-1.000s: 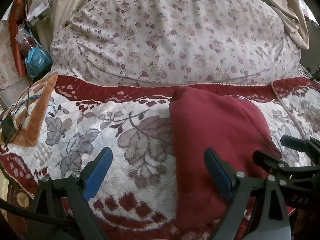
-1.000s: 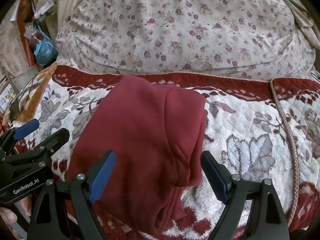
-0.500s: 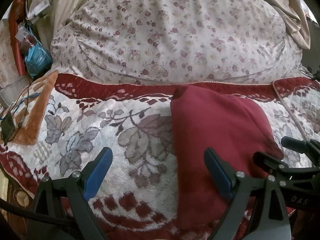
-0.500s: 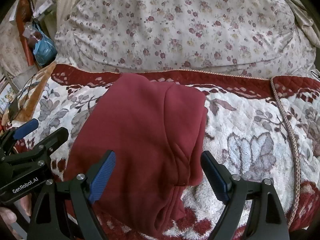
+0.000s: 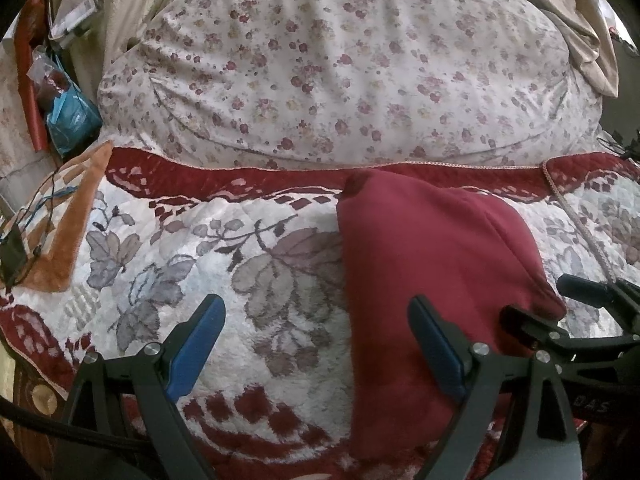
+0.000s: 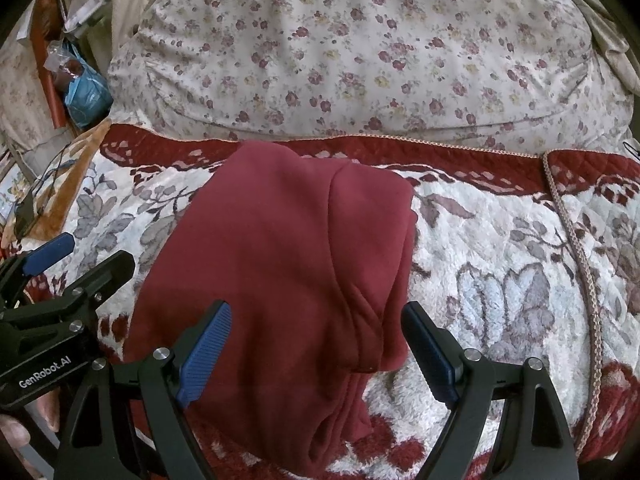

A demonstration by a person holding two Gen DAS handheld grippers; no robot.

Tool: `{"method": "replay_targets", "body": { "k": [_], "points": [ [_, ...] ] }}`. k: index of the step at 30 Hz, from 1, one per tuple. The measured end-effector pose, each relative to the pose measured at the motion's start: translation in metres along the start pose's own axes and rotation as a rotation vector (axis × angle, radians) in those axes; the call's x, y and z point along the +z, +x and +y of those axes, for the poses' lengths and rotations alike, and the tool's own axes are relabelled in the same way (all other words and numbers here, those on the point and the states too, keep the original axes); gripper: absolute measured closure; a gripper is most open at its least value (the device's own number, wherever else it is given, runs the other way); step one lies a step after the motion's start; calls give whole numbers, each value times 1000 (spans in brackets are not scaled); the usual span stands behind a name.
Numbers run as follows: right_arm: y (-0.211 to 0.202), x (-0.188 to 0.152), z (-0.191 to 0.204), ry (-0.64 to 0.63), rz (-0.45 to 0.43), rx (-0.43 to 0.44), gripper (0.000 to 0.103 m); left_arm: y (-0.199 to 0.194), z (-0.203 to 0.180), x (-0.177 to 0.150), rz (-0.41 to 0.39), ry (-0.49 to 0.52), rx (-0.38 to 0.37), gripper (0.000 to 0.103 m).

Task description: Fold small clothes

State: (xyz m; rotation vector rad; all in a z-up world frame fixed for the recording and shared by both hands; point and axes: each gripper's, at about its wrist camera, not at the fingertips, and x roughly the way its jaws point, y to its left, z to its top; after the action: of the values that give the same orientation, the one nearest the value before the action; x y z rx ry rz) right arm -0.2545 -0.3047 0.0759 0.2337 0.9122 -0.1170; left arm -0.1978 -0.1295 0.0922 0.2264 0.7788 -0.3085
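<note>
At the far left edge, beyond the bed, a blue plastic bag sits among clutter, and a dark cable trails over an orange-brown blanket corner. Next comes the fleecy bed cover, white with grey leaves and dark red borders, spread below a large flower-printed pillow that fills the back of both views. The left hand-held gripper hangs over the bare cover, its blue-padded jaws spread wide with nothing between them; its right finger is in front of the left edge of the garment. The dark red garment lies folded on the cover, its far end reaching the red border below the pillow and its near end running out of the frame's bottom. The right hand-held gripper hovers over the garment's near part, jaws wide apart on either side of the cloth, with the pads not pressing on it. Farther right, a braided cord trim runs down the cover. A beige curtain hangs at the upper right.
</note>
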Motion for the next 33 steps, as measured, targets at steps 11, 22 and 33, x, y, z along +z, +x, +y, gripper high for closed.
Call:
{"method": "replay_targets", "body": {
  "k": [11, 22, 33],
  "points": [
    [4, 0, 2, -3, 10, 4, 13, 2, -1, 0, 6, -2, -6, 11],
    [8, 0, 2, 2, 18, 3, 13, 3, -1, 0, 9, -2, -9, 11],
    [16, -1, 4, -3, 33, 4, 13, 13, 0, -3, 23, -2, -16, 11]
  ]
}}
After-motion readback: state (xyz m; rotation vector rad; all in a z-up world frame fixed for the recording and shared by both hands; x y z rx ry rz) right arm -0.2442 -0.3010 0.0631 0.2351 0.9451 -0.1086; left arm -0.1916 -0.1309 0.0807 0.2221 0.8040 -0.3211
